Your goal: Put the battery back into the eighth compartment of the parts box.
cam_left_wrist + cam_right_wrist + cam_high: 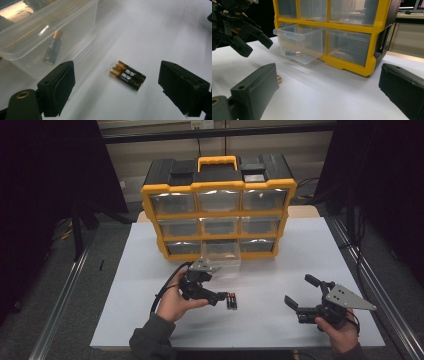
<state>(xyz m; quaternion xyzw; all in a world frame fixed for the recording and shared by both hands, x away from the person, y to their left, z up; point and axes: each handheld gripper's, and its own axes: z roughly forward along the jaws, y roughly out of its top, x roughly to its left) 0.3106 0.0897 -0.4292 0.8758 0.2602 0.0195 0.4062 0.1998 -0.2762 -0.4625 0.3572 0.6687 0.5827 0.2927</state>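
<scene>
Left gripper jaws wide apart, holding nothing, above two batteries lying side by side, touching, on the white table; label print unreadable. Right gripper spread open, empty. Third battery in the pulled-out drawer.

Open claw, two batteries, clear drawer

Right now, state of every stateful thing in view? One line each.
Left gripper: open, fingers either side of the batteries, not touching.
Right gripper: open, holding nothing.
Two batteries: lying side by side on the table, loose.
Bottom middle drawer: pulled out, one battery inside.
Other drawers: closed.
Organizer: upright at the back of the table.
</scene>
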